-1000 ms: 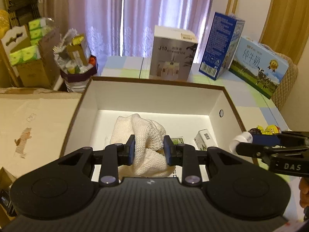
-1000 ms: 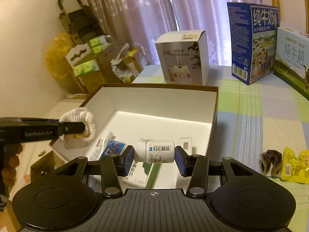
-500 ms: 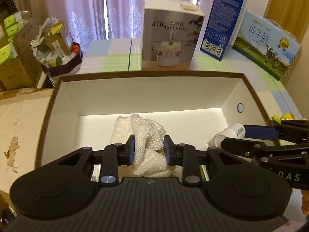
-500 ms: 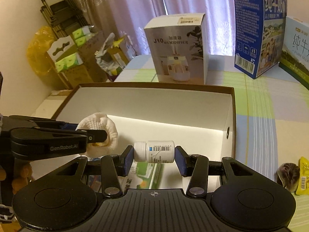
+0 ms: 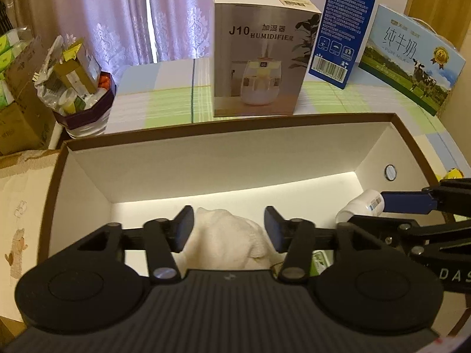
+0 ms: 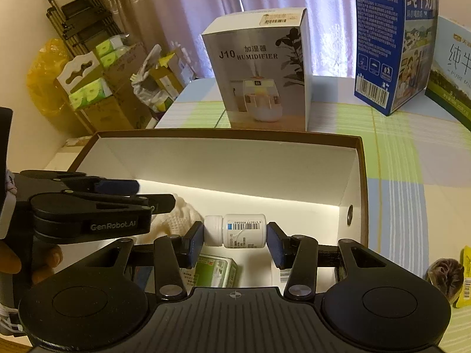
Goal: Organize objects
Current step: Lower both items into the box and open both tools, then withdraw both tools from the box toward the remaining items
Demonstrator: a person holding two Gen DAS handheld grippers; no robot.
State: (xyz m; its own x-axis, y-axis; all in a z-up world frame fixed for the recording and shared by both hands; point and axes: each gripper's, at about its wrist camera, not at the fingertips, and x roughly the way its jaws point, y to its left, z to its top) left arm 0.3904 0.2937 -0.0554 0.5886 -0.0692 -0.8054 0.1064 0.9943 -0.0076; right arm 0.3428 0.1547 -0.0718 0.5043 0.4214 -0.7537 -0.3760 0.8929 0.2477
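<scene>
Left wrist view looks down into the big white box [image 5: 223,173] with its brown rim, which sits on the checked tablecloth [image 5: 164,100] and serves as the landmark for everything else. Behind the box stands the humidifier carton [image 5: 259,56], and further back to its right the tall blue milk carton [image 5: 344,23] and the lower milk case [image 5: 412,58]. Off the box's left end a purple tub [image 5: 85,108] is stuffed with packets. Inside the box, against the near wall, lies the white cloth [image 5: 229,241]; the left gripper [image 5: 229,229] hangs over it with its jaws spread apart, the cloth lying loose between them and not pinched. Toward the right end of the box, the right gripper [image 6: 235,235] is clamped end to end on a white pill bottle [image 6: 238,231], held sideways above the box floor. Below the bottle a green packet [image 6: 215,270] rests on the floor of the box. Outside the box's right wall, a brown wrapper [image 6: 444,273] and a yellow sachet [image 6: 466,276] lie on the cloth.
</scene>
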